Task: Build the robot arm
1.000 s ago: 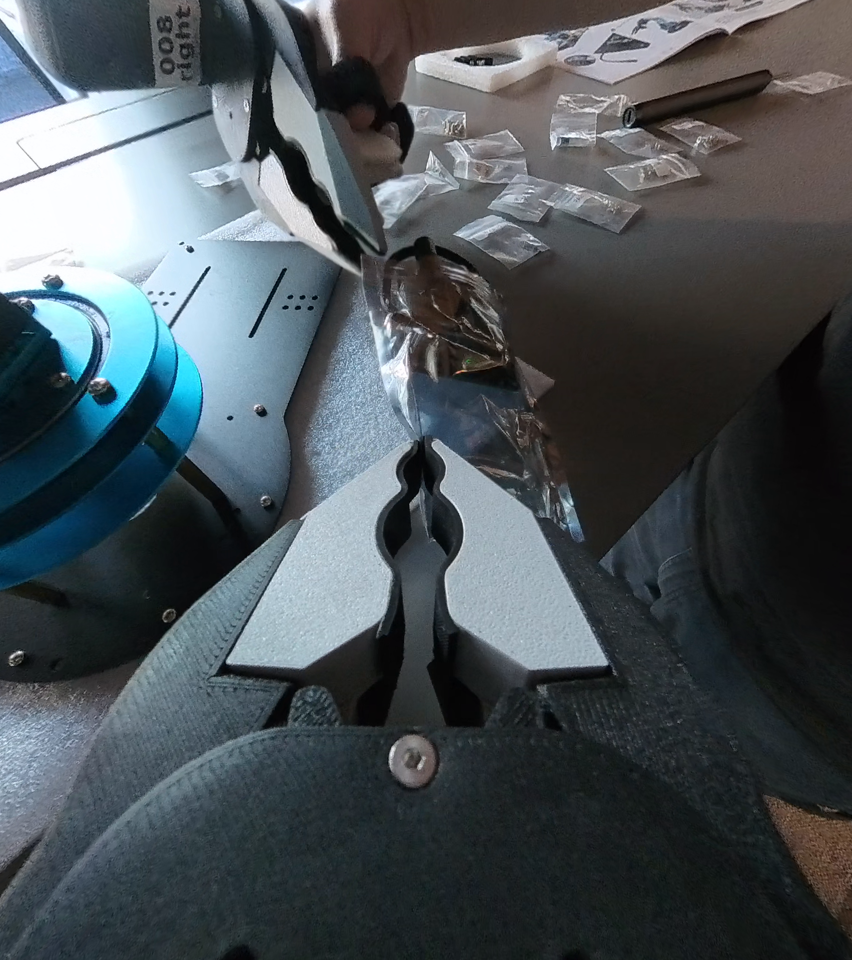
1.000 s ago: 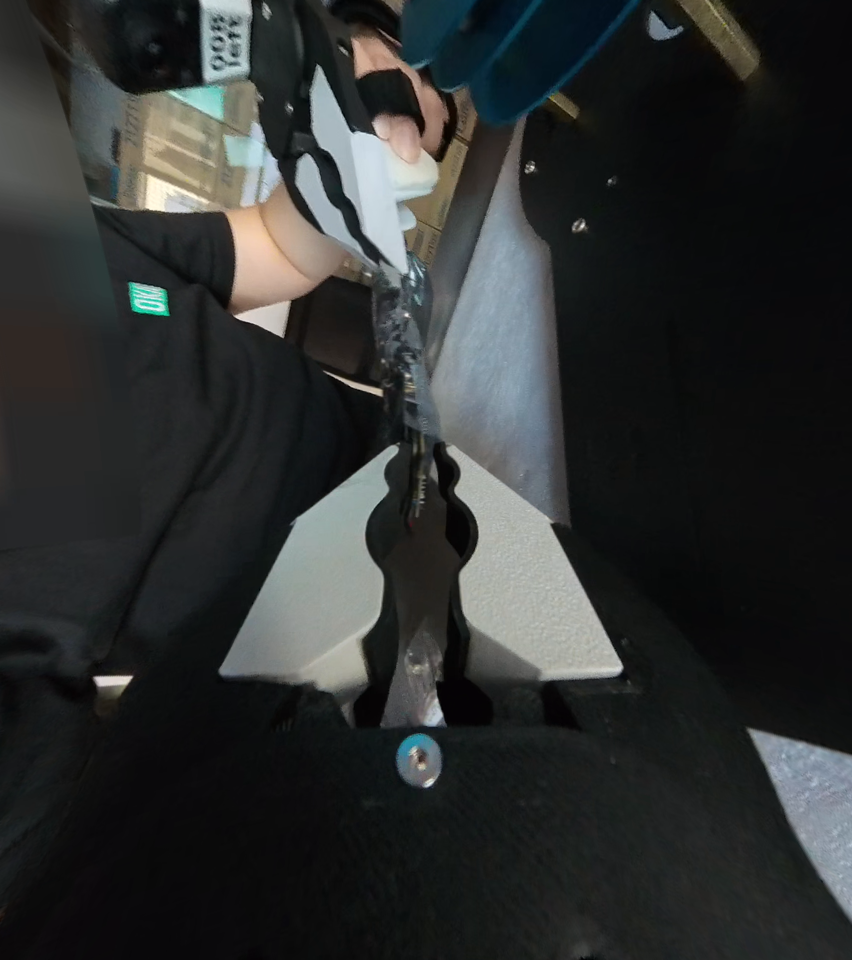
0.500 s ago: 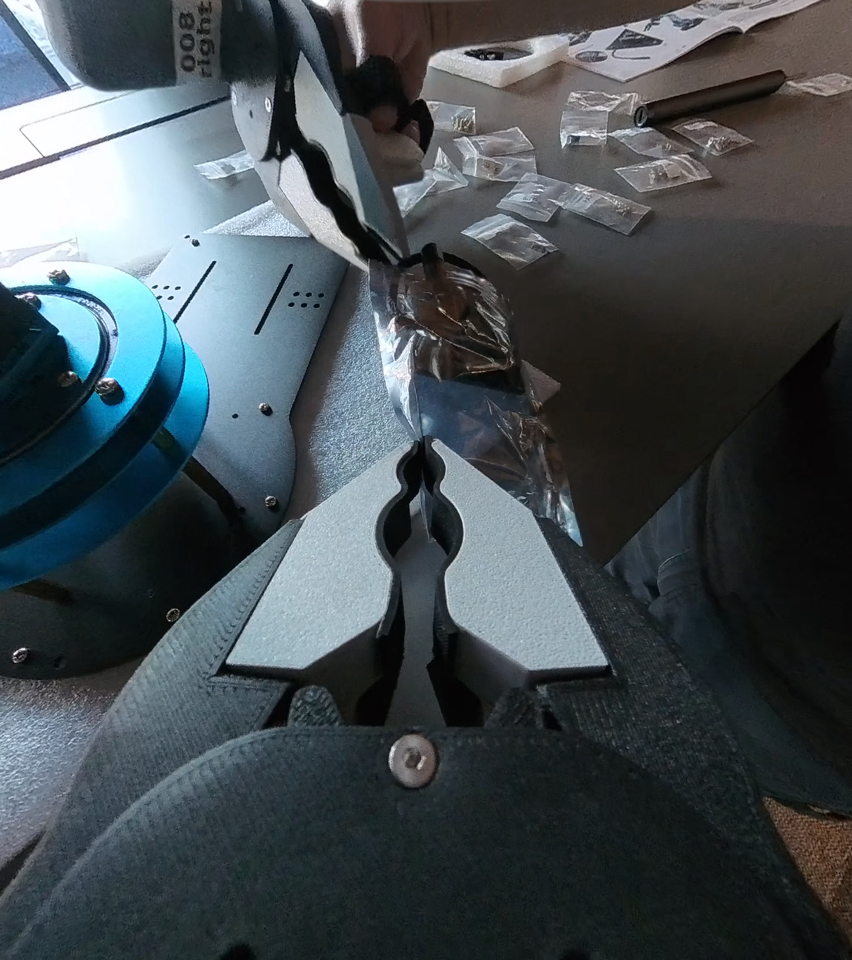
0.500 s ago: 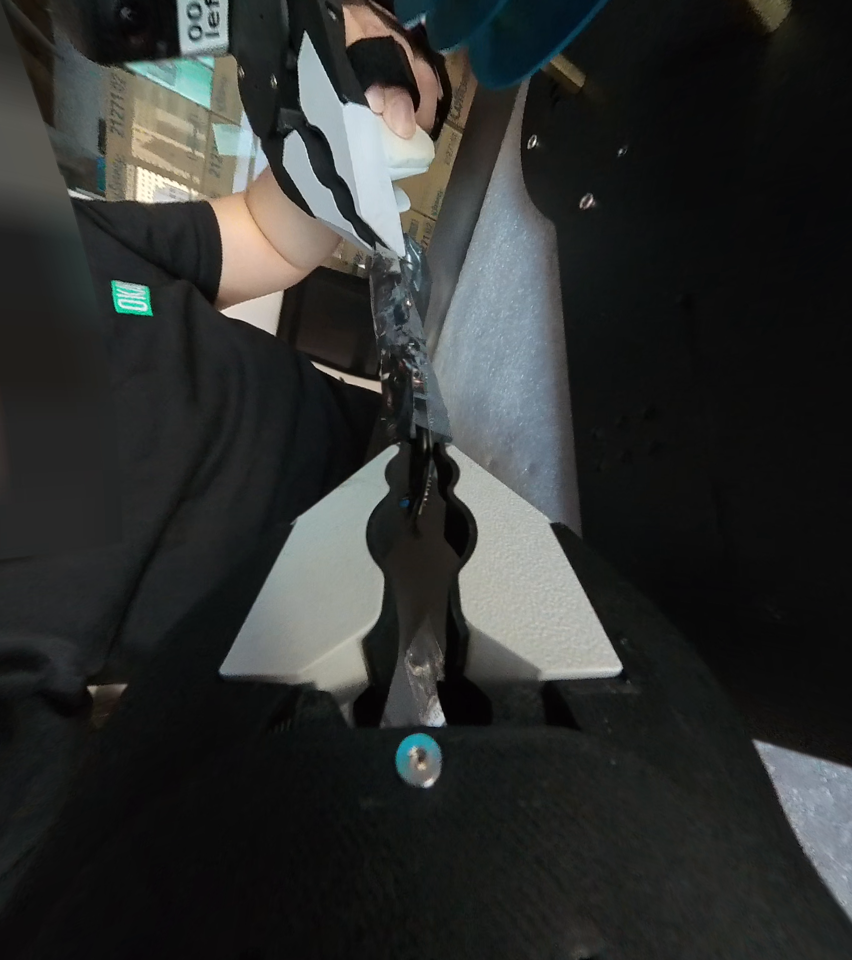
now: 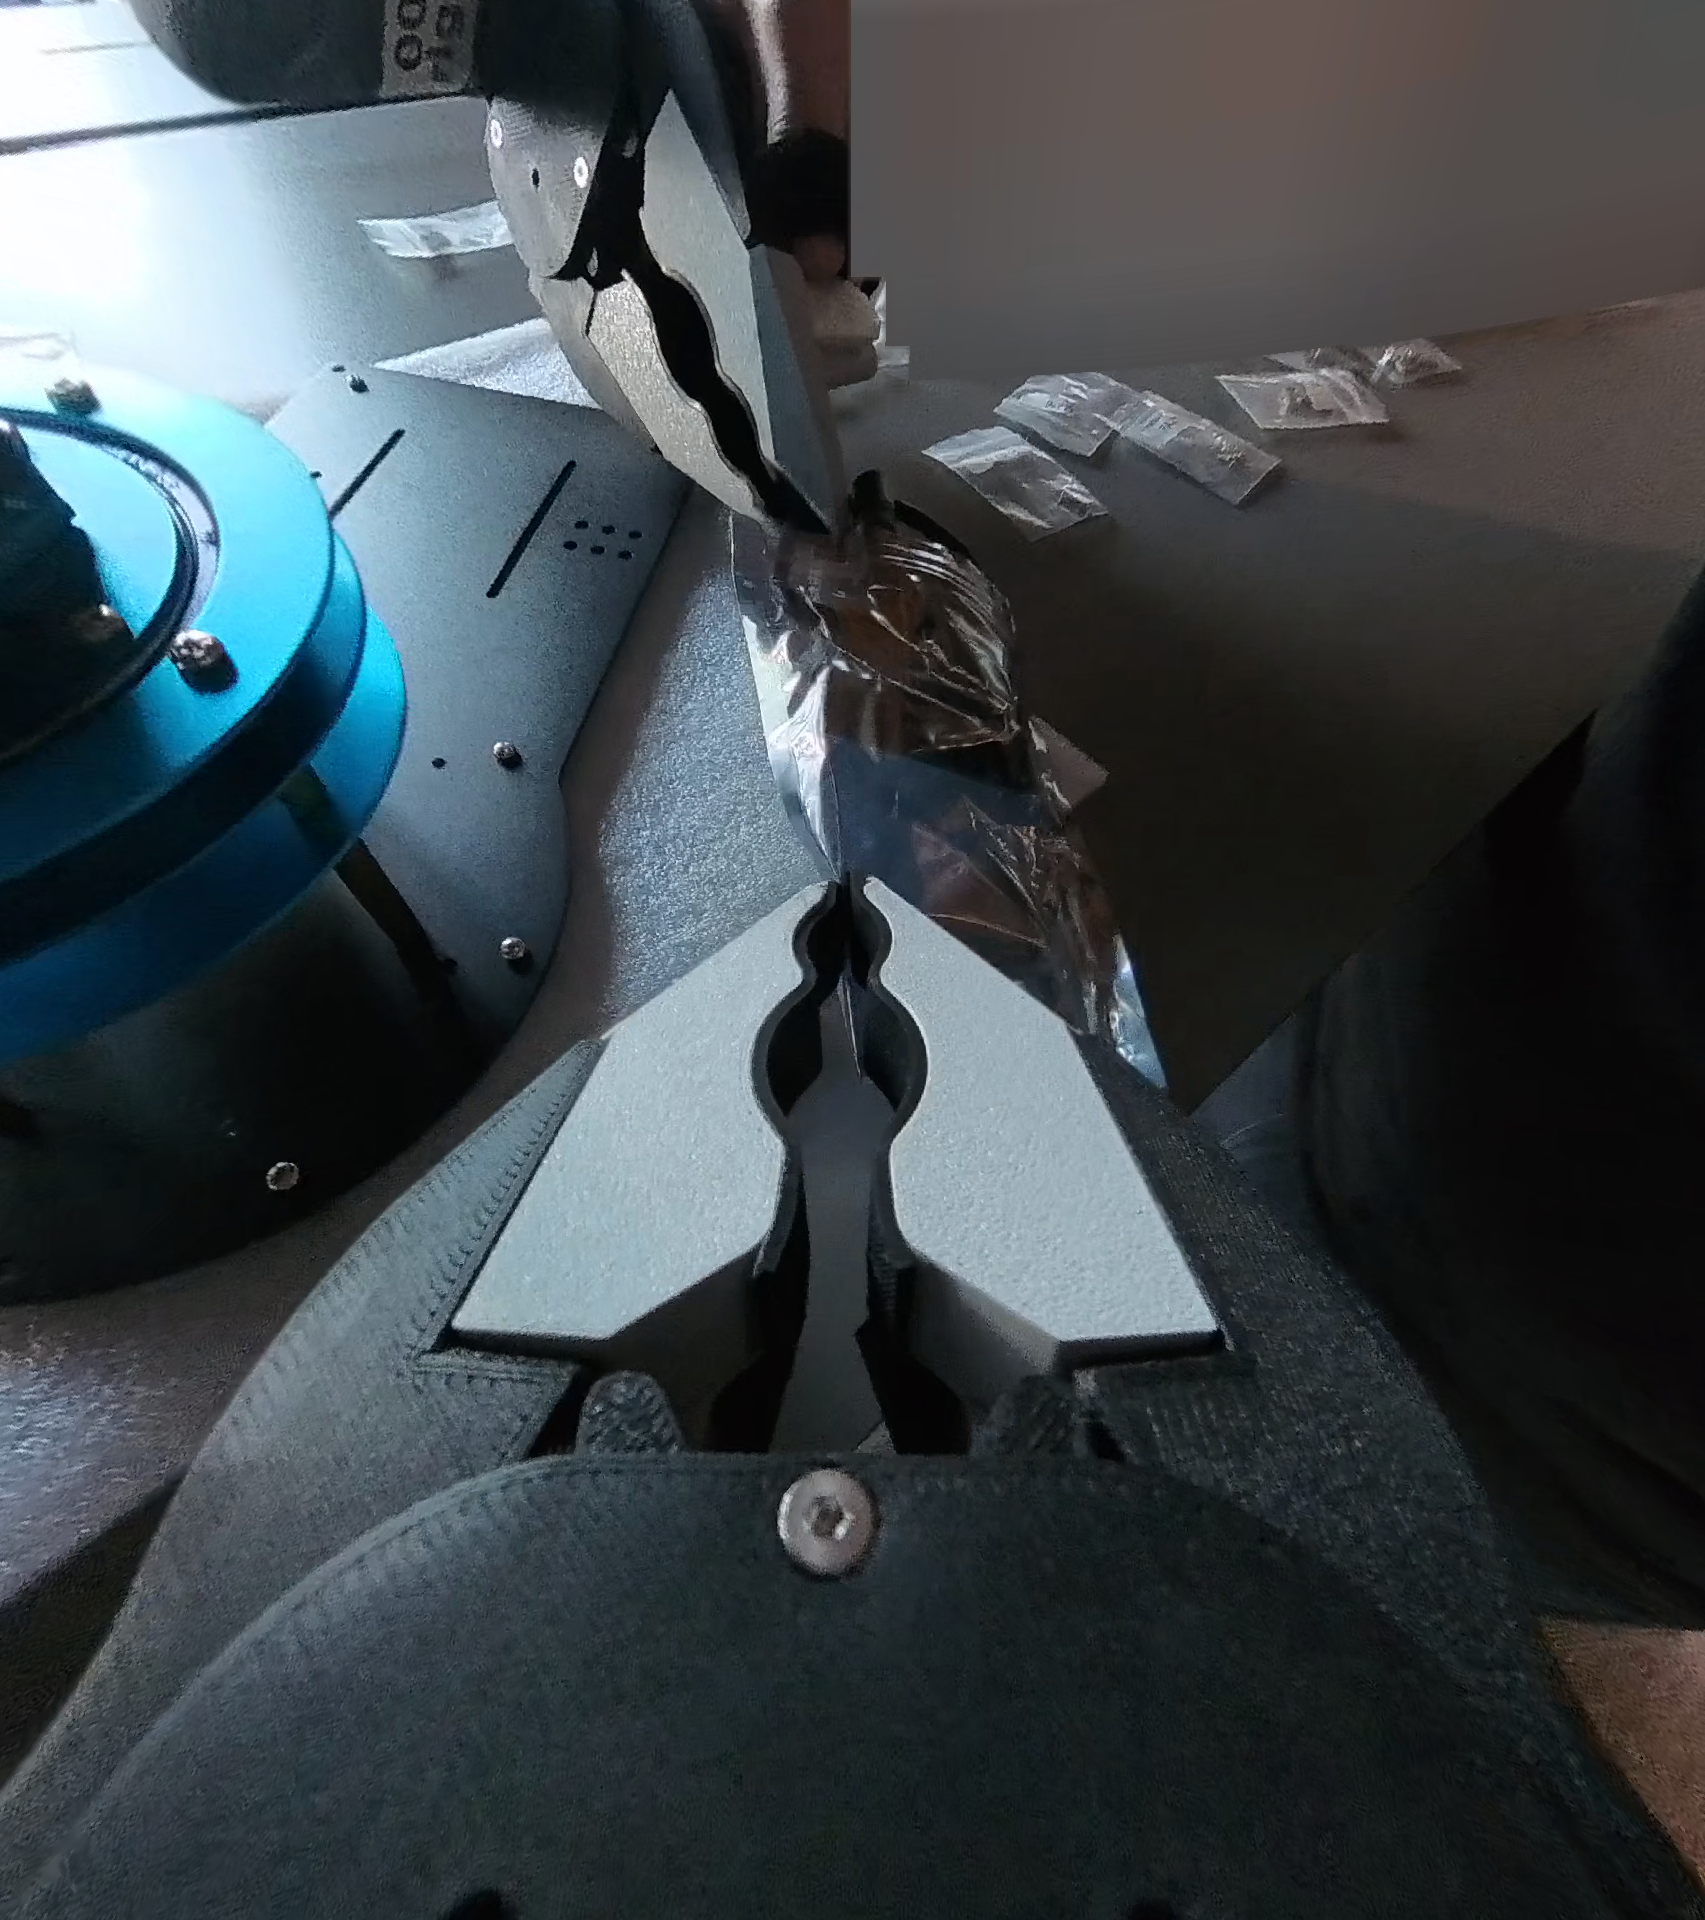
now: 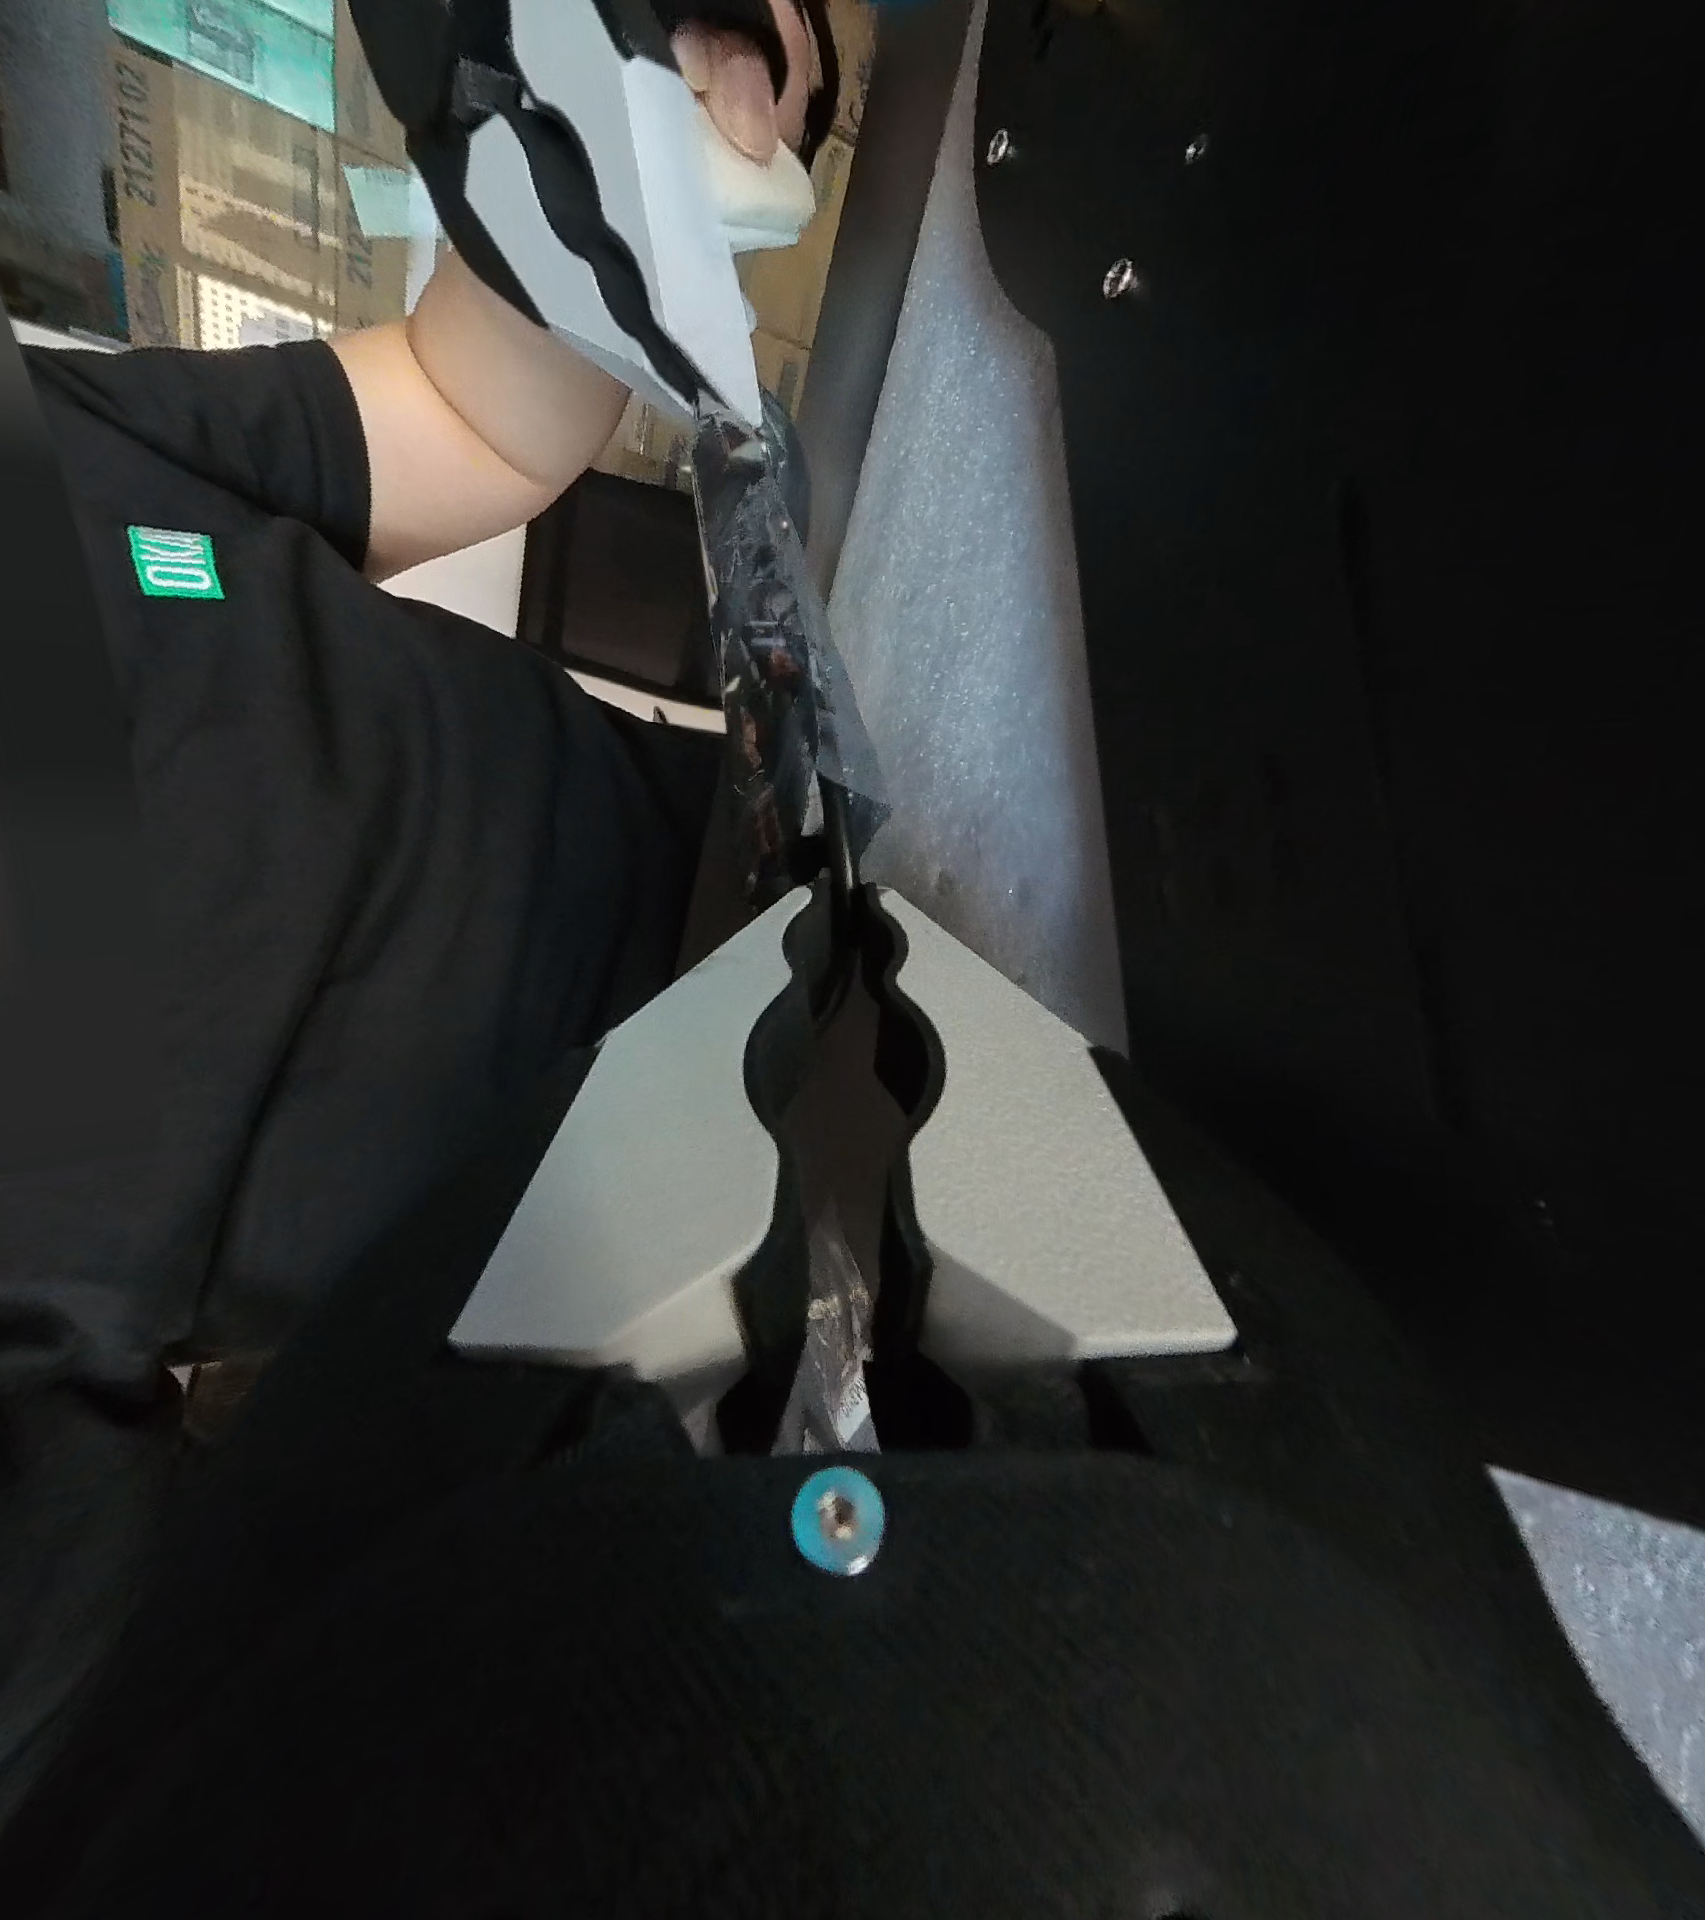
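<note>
The left gripper (image 5: 849,902) has its fingers pressed together on the near edge of a clear plastic bag (image 5: 915,707) holding dark small parts, and the right gripper (image 5: 812,516) pinches the far end, so the bag hangs stretched between them over the bench (image 5: 1347,644). In the right wrist view the right gripper (image 6: 846,896) shows the same pinch on the bag (image 6: 775,644), with the left gripper (image 6: 723,410) at the other end. Each gripper body carries a small printed label, and a green tag (image 6: 176,562) sits on the person's dark sleeve. To the left stands a blue round device (image 5: 131,665) on a grey metal plate (image 5: 515,582) over foam sheet; several small clear bags (image 5: 1149,421) lie farther back. Compared with a second ago, the right gripper sits closer and higher, and the booklet and black rod are out of sight.
</note>
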Demonstrator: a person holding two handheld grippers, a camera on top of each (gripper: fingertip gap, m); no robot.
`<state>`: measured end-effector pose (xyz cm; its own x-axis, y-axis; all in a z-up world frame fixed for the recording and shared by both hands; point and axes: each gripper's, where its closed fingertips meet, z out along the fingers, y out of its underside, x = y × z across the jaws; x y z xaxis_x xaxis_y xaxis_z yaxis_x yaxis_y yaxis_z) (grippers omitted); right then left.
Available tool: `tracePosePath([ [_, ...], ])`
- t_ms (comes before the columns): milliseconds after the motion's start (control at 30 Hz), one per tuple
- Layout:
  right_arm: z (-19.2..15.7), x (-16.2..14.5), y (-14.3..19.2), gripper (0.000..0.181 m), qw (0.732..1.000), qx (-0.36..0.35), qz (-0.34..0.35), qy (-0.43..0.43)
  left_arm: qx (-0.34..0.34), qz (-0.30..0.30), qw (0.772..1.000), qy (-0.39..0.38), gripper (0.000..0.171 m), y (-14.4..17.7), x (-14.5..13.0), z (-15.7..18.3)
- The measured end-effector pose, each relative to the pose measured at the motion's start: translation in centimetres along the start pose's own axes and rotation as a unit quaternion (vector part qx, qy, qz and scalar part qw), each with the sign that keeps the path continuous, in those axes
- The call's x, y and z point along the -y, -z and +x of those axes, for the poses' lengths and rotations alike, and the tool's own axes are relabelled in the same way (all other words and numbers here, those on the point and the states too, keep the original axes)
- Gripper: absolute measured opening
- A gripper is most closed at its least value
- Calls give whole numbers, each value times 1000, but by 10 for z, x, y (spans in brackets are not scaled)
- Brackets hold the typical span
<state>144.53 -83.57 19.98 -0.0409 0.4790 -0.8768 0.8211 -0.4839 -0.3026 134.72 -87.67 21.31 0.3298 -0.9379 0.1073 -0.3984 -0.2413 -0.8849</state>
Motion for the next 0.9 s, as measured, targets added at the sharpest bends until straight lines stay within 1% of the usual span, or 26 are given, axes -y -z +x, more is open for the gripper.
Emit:
tracePosePath([
  [167,3,-3,2,3,1000,-11,10,-1,-15,0,999,34,0,0,-5,-2],
  [300,7,-3,4,4,1000,-24,14,1,-27,9,997,69,0,1,-1,-7],
  [433,11,-7,9,3,999,-43,5,-5,-30,3,996,78,0,0,-3,-9],
  [500,15,-10,14,3,998,-52,6,-23,-30,0,997,77,0,0,-5,-8],
  [567,22,-10,20,3,997,-69,19,-37,-30,-4,996,80,0,1,-8,-8],
  [733,25,-15,30,3,991,-92,57,-76,-32,-3,995,99,0,2,-12,-7],
  [833,27,-18,35,4,983,-121,98,-102,-29,2,994,105,0,3,-10,-8],
  [900,30,-22,39,7,973,-160,122,-112,-22,3,994,104,0,2,-8,-9],
])
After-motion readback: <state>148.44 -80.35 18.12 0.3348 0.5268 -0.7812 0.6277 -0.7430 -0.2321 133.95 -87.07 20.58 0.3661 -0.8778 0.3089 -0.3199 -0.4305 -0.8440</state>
